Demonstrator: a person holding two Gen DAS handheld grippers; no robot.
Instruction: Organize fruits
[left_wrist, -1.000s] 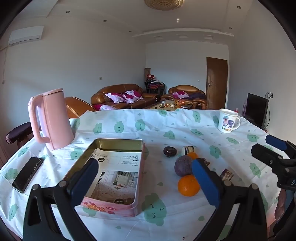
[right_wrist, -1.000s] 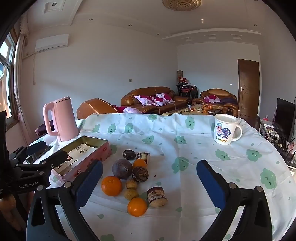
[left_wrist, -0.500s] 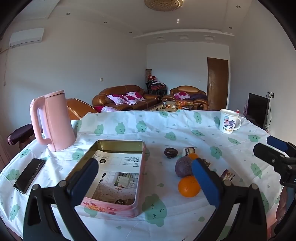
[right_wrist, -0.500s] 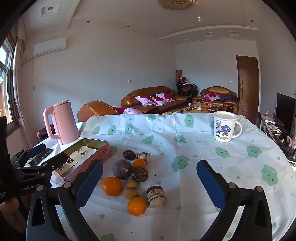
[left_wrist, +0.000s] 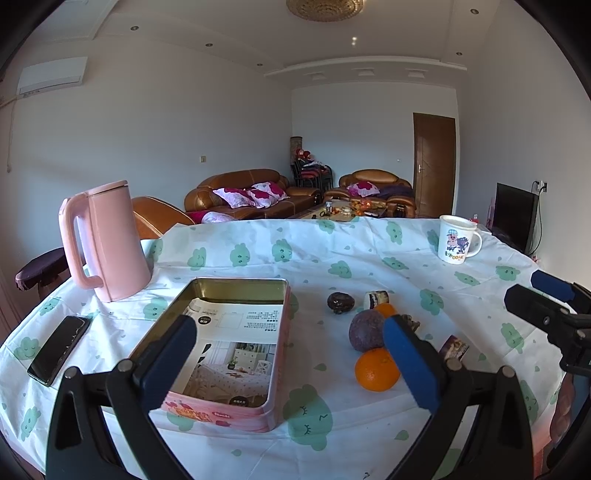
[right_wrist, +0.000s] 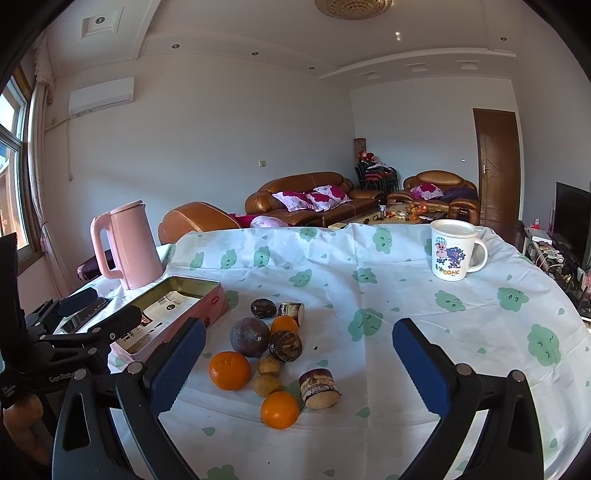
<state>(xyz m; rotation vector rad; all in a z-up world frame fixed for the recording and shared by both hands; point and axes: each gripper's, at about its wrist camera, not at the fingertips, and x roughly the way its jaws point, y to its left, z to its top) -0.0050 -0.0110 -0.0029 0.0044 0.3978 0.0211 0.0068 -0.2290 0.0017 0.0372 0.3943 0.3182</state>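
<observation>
A pile of fruit lies on the tablecloth: three oranges, one (right_wrist: 229, 370) at the left, one (right_wrist: 279, 410) in front, one (right_wrist: 284, 325) behind, a large purple fruit (right_wrist: 249, 336), dark brown fruits (right_wrist: 285, 345) and small yellowish ones (right_wrist: 267, 384). An open pink tin (left_wrist: 225, 343) with a paper inside lies left of the pile. My left gripper (left_wrist: 291, 360) is open and empty, held above the tin's near end. My right gripper (right_wrist: 301, 363) is open and empty, held above the near side of the pile.
A pink kettle (left_wrist: 103, 240) stands at the back left, a black phone (left_wrist: 59, 349) lies near the left edge. A cartoon mug (right_wrist: 453, 254) stands at the back right. Two small wrapped cakes (right_wrist: 319, 384) lie among the fruit. The table edge runs close below both grippers.
Both grippers have drifted slightly; the table things sit a little higher and closer in both views. Nothing was taken hold of or moved on the table.
</observation>
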